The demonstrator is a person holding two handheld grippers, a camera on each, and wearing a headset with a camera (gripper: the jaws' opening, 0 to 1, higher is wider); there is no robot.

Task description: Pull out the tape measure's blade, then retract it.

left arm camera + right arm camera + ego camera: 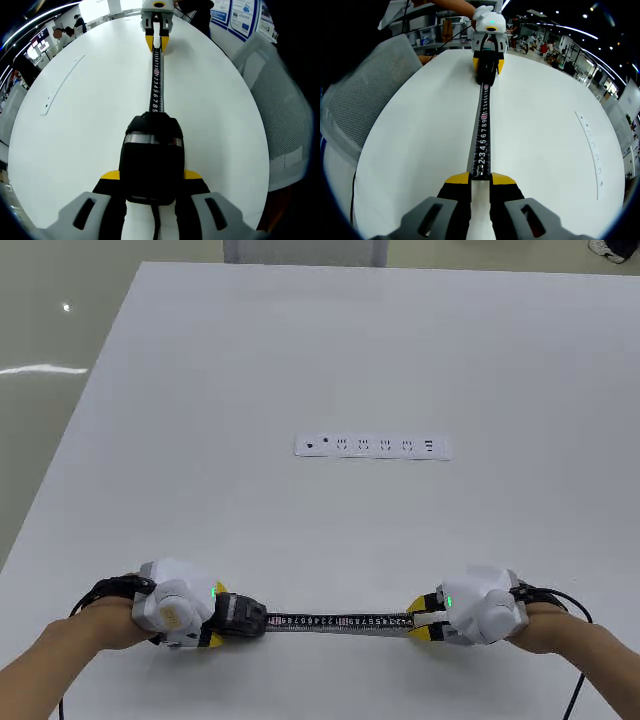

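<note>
The black tape measure case [240,616] [152,157] sits between the yellow-tipped jaws of my left gripper [212,620] [152,176], which is shut on it near the table's front edge. Its dark numbered blade [338,622] [156,80] [482,135] runs out straight to the right, low over the table. My right gripper [418,619] [481,179] is shut on the blade's end. In the left gripper view the right gripper [158,22] stands at the far end of the blade. In the right gripper view the left gripper [488,50] holds the case [485,75].
A white power strip [373,447] [592,145] [60,85] lies flat at the middle of the white table [320,370]. A mesh-backed chair [285,105] [365,85] stands off the table's near side. Cables trail from both grippers at the front edge.
</note>
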